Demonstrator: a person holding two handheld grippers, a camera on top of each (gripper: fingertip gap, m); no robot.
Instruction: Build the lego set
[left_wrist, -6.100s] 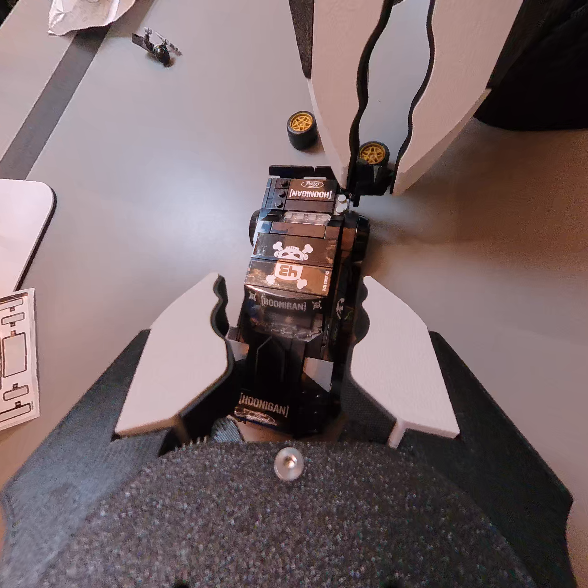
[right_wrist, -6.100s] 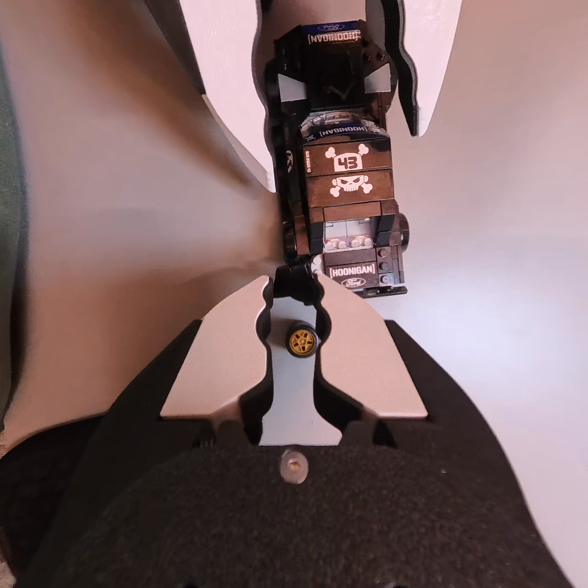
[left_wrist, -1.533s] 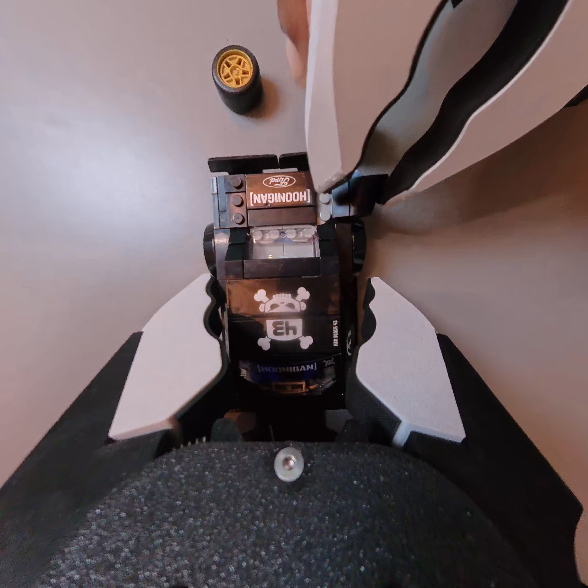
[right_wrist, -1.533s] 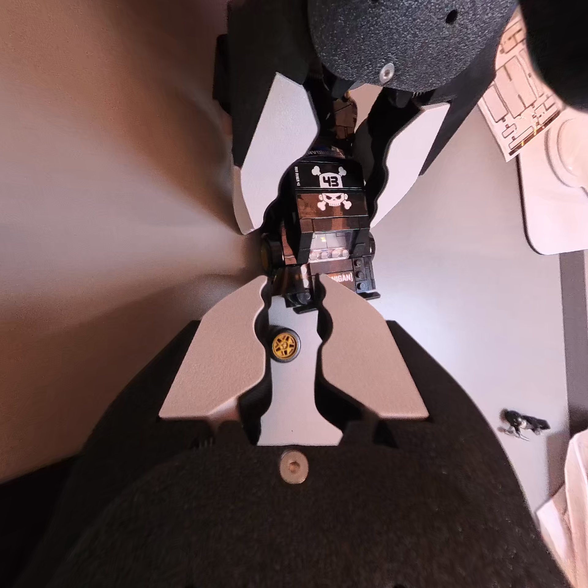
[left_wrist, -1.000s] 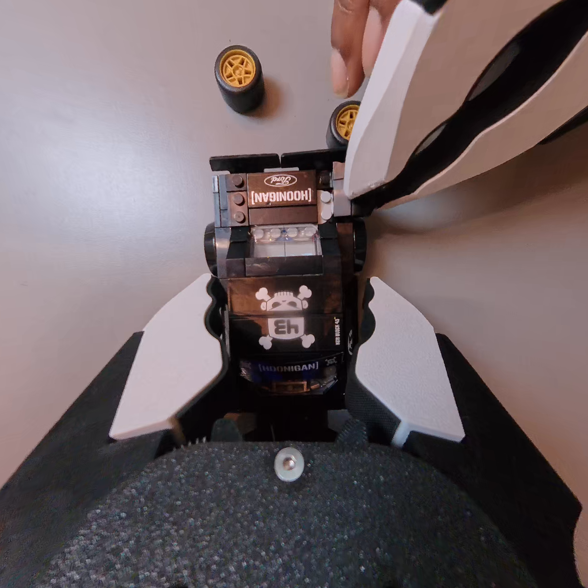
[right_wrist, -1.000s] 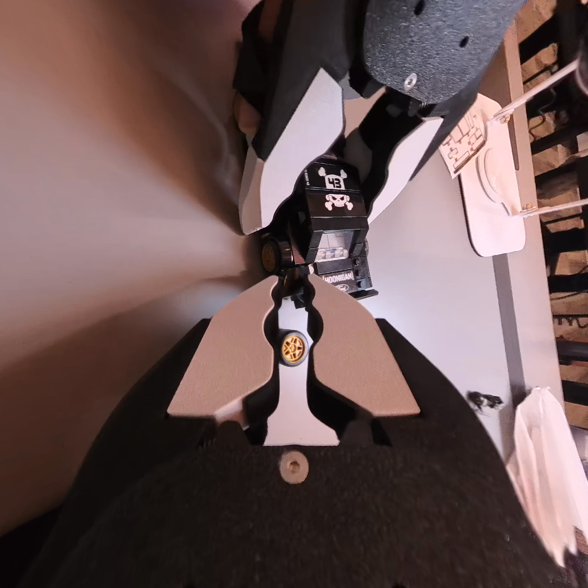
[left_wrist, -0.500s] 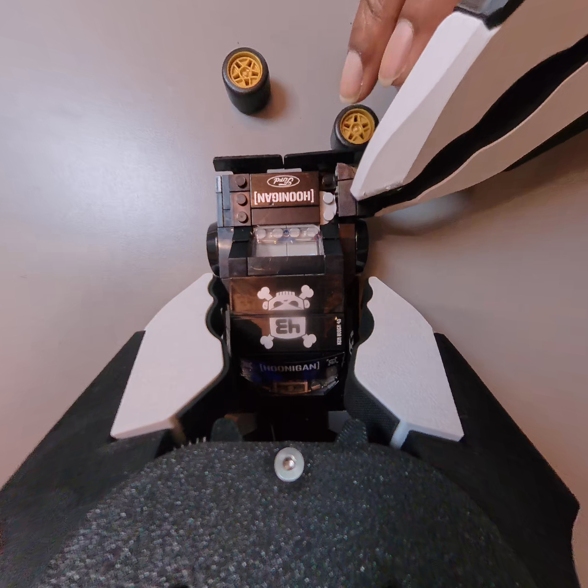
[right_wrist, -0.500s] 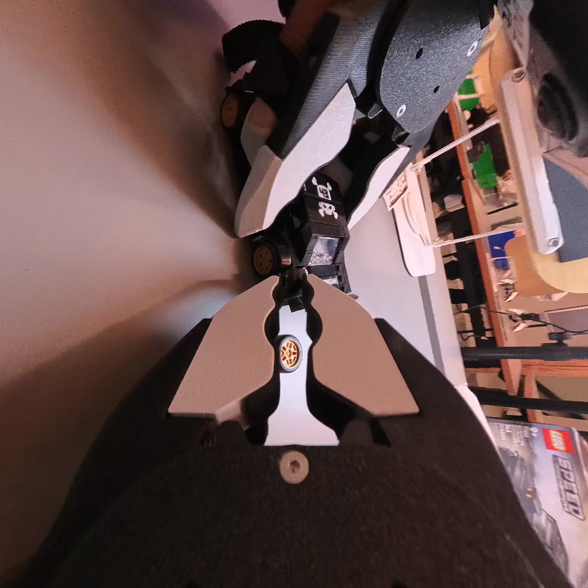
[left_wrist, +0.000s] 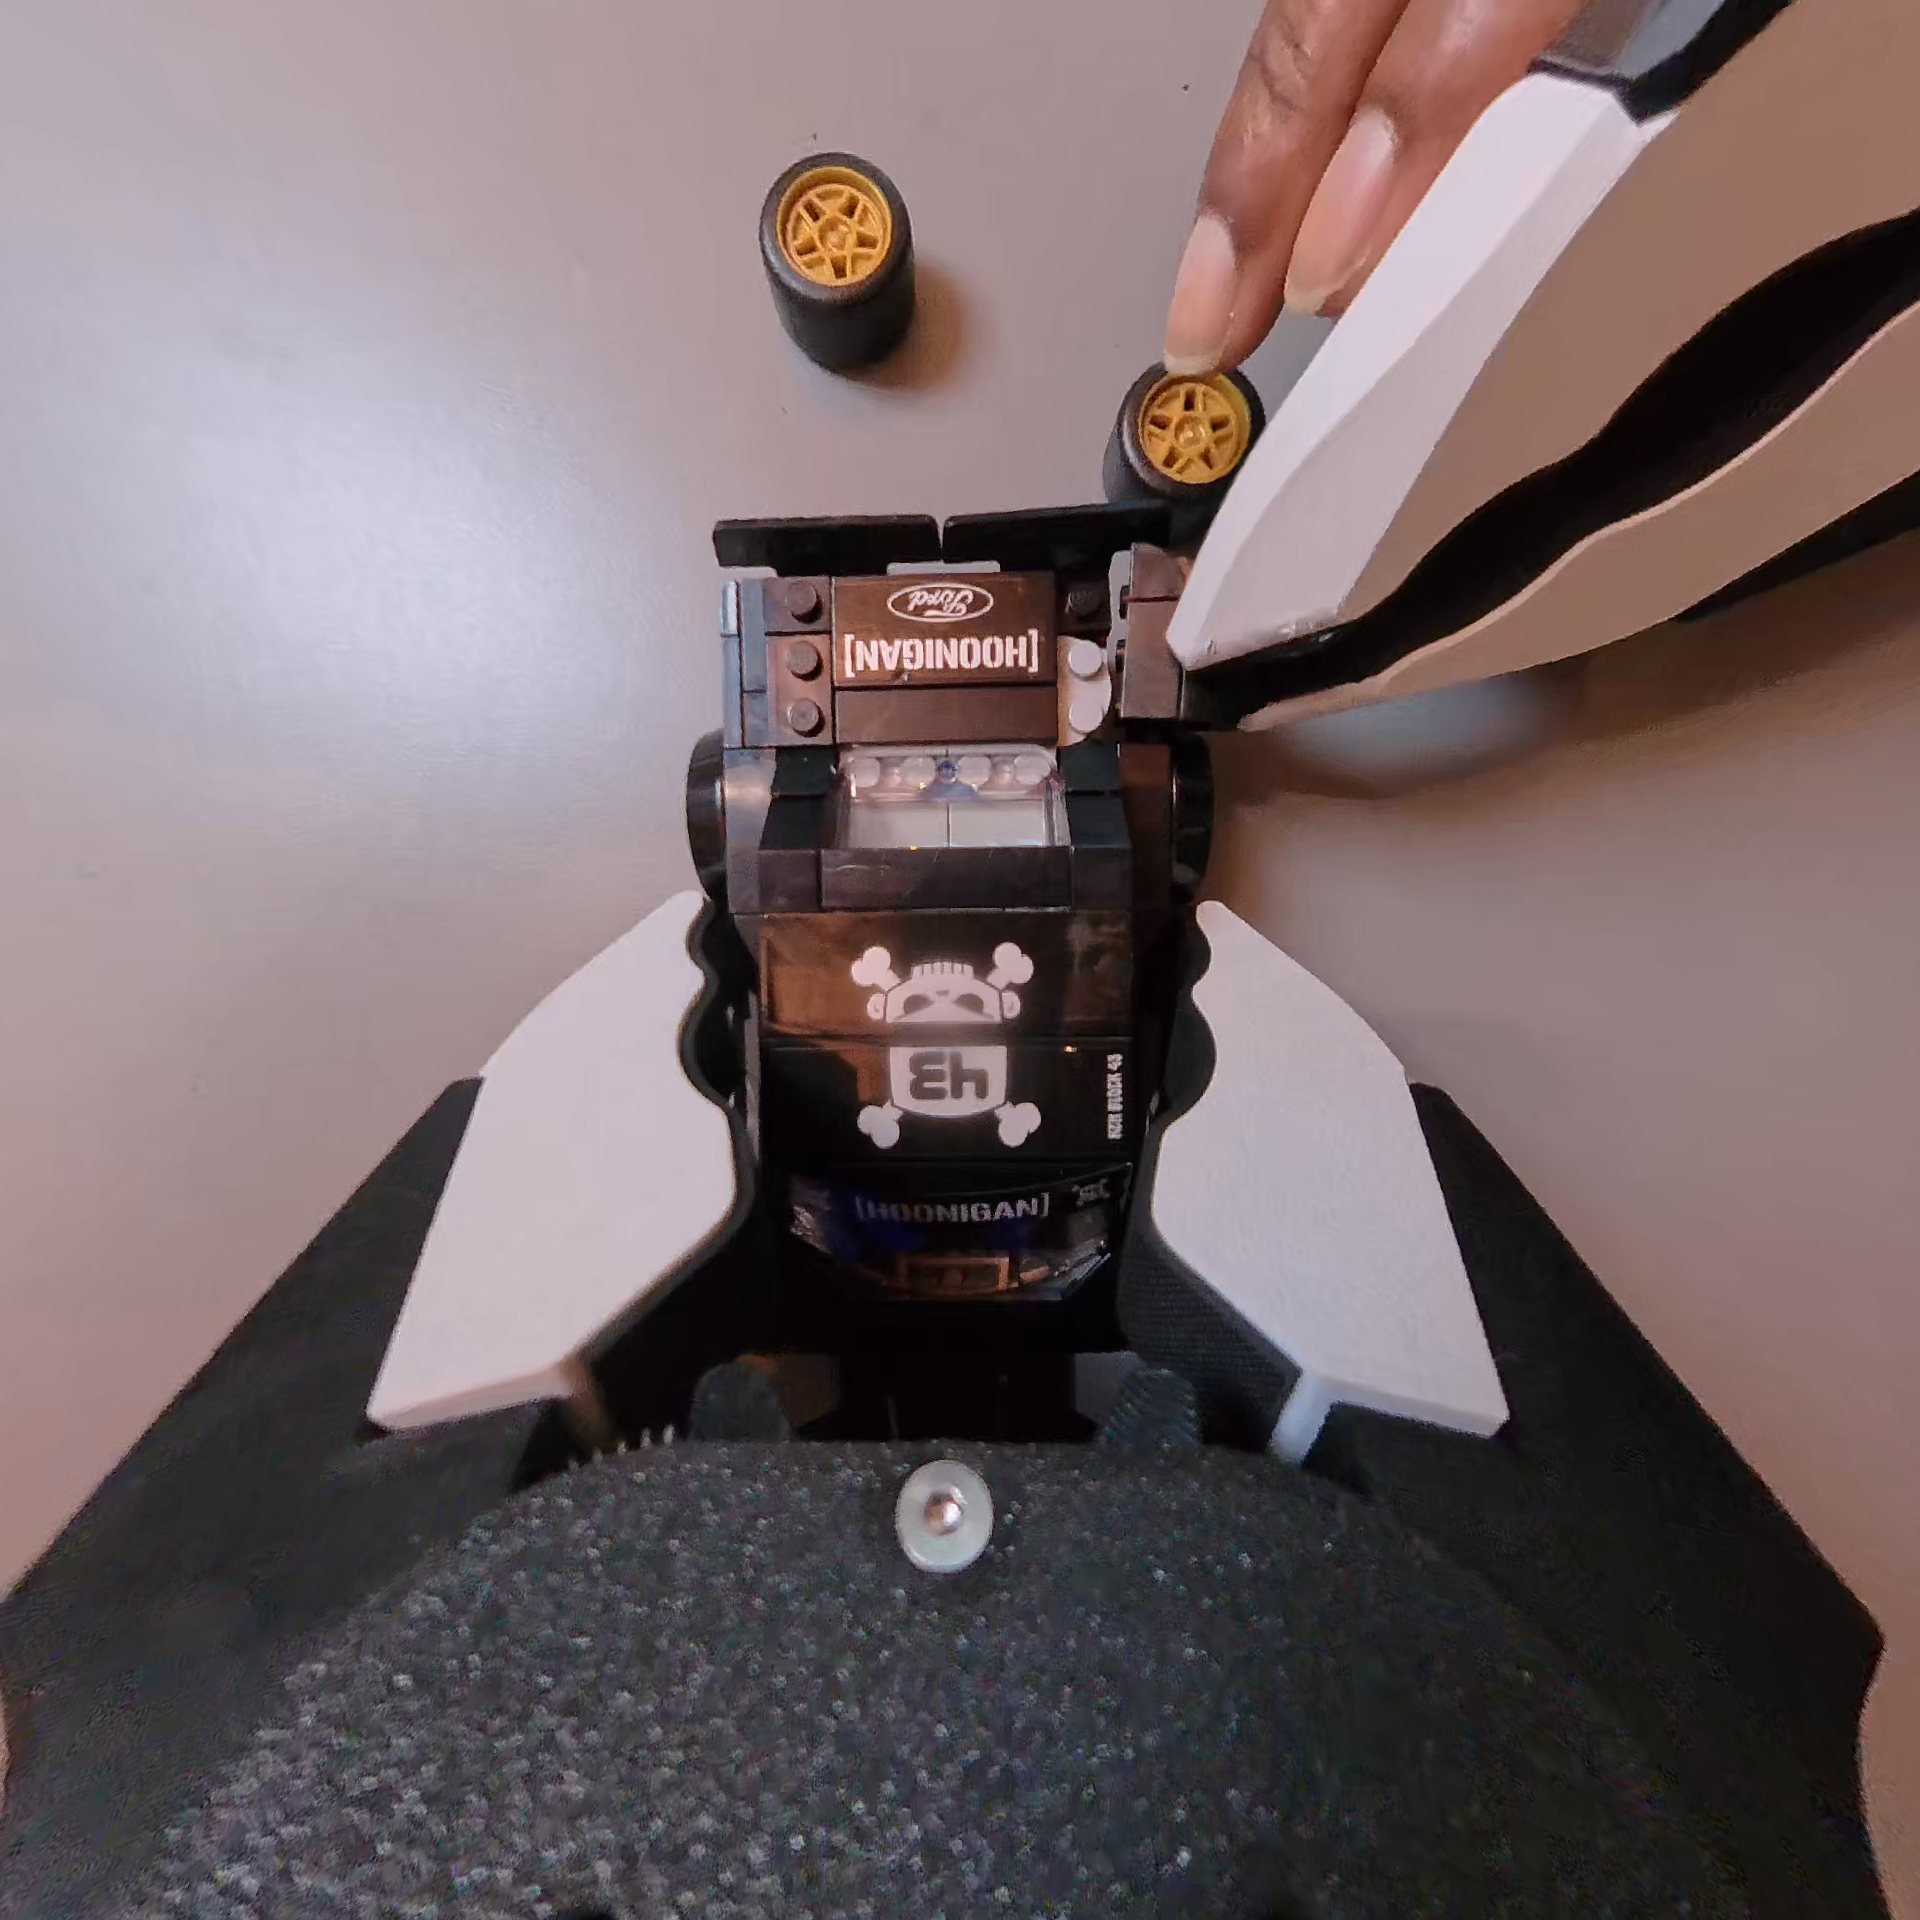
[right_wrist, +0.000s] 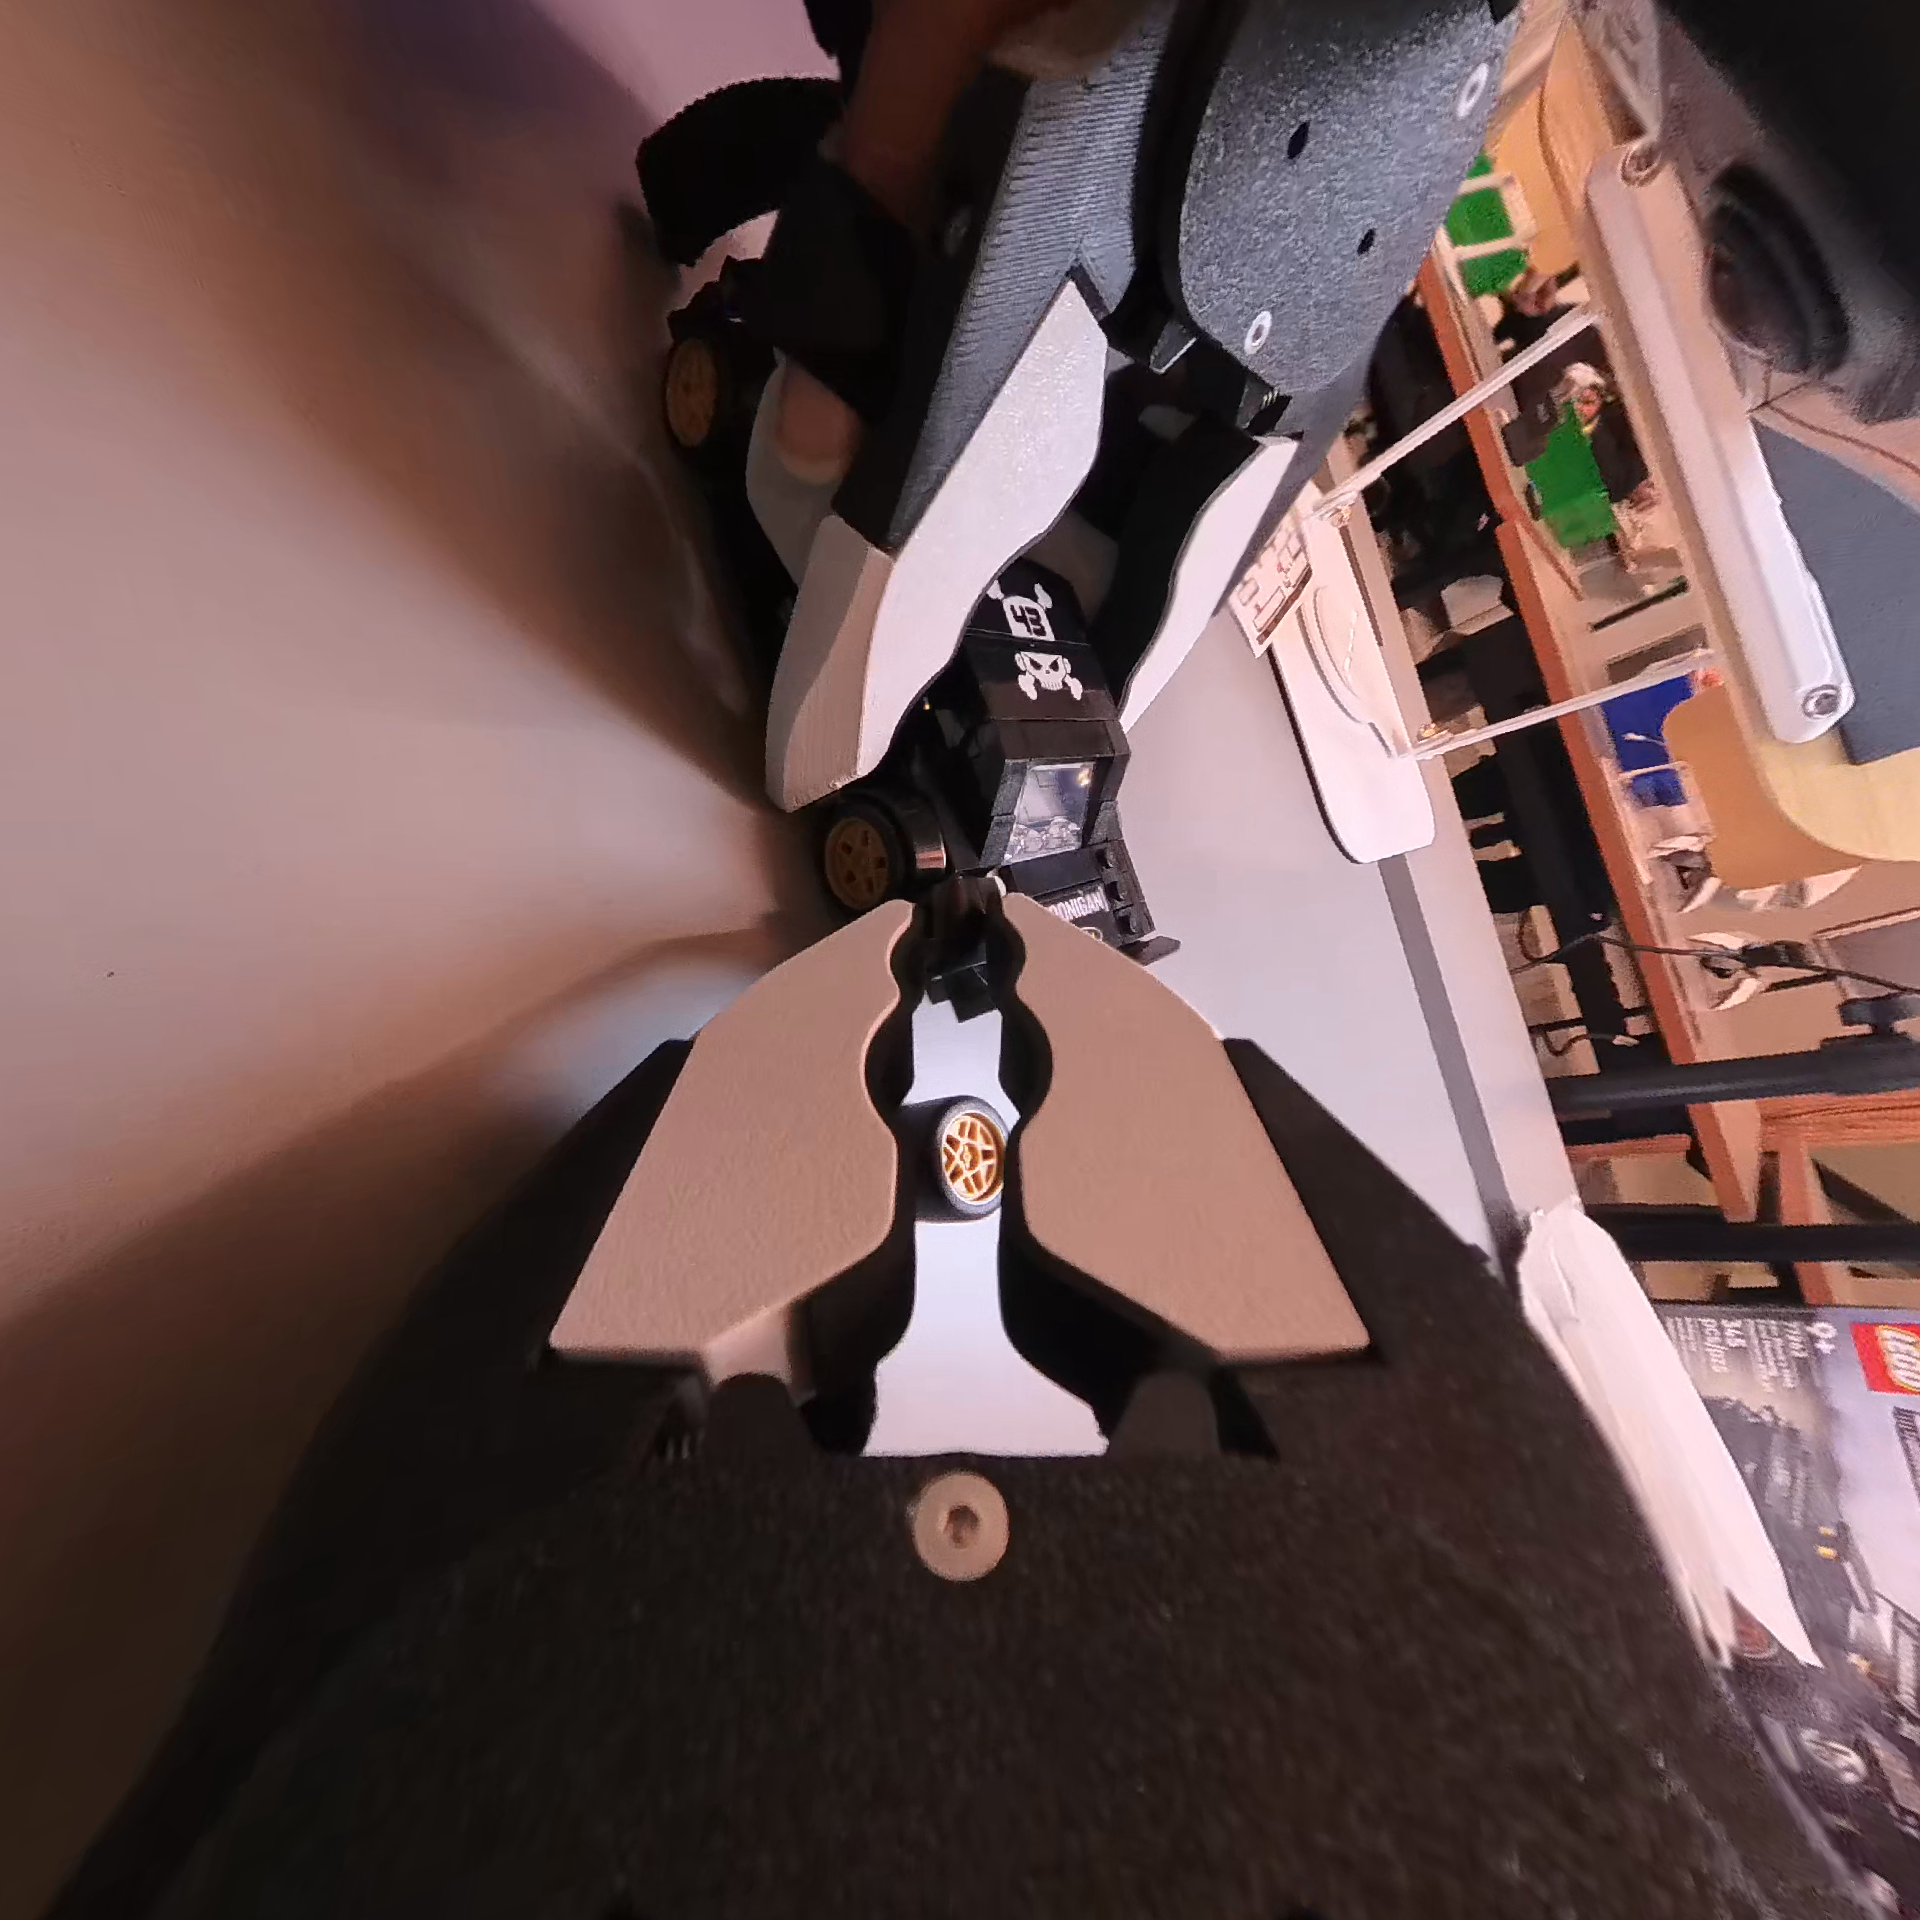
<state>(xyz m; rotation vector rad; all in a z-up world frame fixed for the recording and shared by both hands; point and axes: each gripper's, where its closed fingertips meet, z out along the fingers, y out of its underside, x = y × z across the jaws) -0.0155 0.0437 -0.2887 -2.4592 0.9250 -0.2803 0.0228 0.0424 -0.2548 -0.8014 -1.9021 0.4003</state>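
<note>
I am clamping my left tool (left_wrist: 940, 1049) around the middle of the black lego car (left_wrist: 940, 997), which is sitting on the grey bench (left_wrist: 364, 520), while my right tool (right_wrist: 958, 940) is pinching a small black piece (left_wrist: 1148, 665) at its far right corner. The car is looking light, stiff and slick, and apt to shed bricks, so I am gripping the solid body sides. Compared with a second ago, my fingers (left_wrist: 1226, 249) are touching the nearer gold-rimmed wheel (left_wrist: 1190, 442); another wheel (left_wrist: 836, 265) is lying further left.
</note>
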